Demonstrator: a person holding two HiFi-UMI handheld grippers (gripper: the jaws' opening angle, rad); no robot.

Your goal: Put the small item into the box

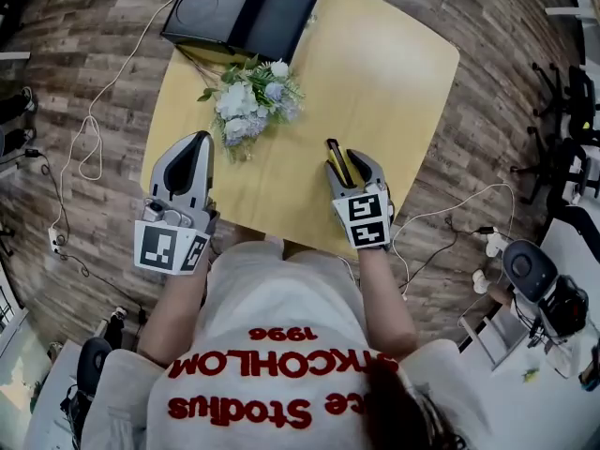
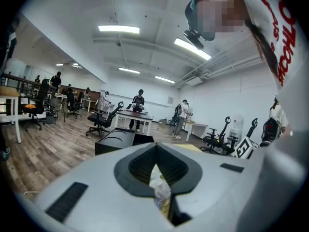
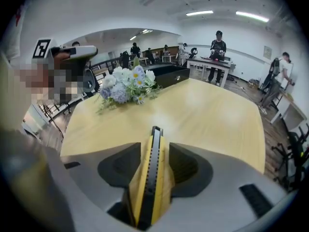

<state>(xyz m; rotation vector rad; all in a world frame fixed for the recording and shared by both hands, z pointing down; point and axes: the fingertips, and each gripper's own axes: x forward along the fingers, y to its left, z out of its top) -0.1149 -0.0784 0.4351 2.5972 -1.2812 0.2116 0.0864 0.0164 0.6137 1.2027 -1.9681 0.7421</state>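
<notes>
Above the table (image 1: pixel 403 92), a yellow knife (image 3: pixel 150 178) stands between the right gripper's (image 3: pixel 154 146) wide-open jaws.

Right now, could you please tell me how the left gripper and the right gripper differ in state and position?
The left gripper has its jaws together and empty; the right gripper has its jaws apart with a yellow-and-black utility knife between them. The left gripper hangs at the left near corner of the table, by the flowers; the right gripper is over the near edge, farther from them. Both point toward the black box.
</notes>
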